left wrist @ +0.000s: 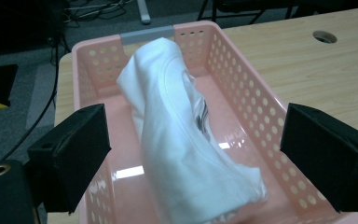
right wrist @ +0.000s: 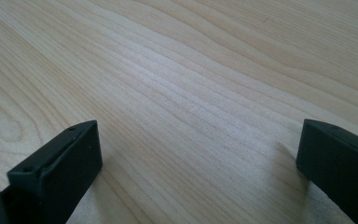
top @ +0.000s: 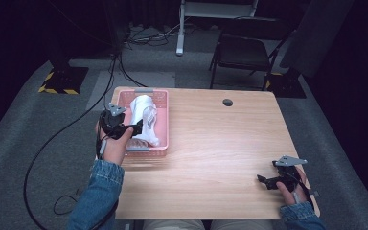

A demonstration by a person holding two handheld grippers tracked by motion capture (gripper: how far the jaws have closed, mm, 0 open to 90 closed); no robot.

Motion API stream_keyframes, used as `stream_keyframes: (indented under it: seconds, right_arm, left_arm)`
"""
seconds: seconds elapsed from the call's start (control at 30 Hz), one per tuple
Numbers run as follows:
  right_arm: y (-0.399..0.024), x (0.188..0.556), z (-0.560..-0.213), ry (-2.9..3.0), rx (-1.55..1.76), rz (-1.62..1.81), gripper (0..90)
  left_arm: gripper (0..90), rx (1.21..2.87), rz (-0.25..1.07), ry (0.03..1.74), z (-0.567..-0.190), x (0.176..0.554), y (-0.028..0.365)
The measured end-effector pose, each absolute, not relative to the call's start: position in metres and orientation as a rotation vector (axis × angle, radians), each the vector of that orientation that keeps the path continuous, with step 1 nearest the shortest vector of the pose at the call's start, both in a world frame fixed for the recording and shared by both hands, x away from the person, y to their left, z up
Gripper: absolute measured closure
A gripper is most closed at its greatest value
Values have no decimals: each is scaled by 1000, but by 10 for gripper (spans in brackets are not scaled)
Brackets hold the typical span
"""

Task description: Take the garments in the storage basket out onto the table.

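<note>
The left gripper (left wrist: 193,154) hovers at the near end of the pink basket (left wrist: 256,100), jaws spread wide with nothing pinched. The white cloth (left wrist: 177,135) lies bundled in the basket, between and just ahead of those jaws, probably lined up so they can close on it or have just let it go. The right gripper (right wrist: 196,163), jaws also spread and empty, idles low over bare bench (right wrist: 191,70), well apart from the basket.
</note>
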State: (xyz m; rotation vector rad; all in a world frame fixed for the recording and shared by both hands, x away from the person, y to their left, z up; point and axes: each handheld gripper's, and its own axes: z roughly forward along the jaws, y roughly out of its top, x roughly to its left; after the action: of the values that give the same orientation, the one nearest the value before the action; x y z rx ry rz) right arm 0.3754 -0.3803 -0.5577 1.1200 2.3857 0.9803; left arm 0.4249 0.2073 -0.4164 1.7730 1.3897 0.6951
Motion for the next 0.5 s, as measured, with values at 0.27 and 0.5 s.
stream_keyframes:
  seconds: [0.27,0.5]
  right_arm:
    - [-380,375,-558,2386,1120,980,0]
    - [-380,375,-558,2386,1120,980,0]
  left_arm:
    - [78,1778,701,1381,-412,437,203]
    - [78,1778,700,1378,-413,449,198]
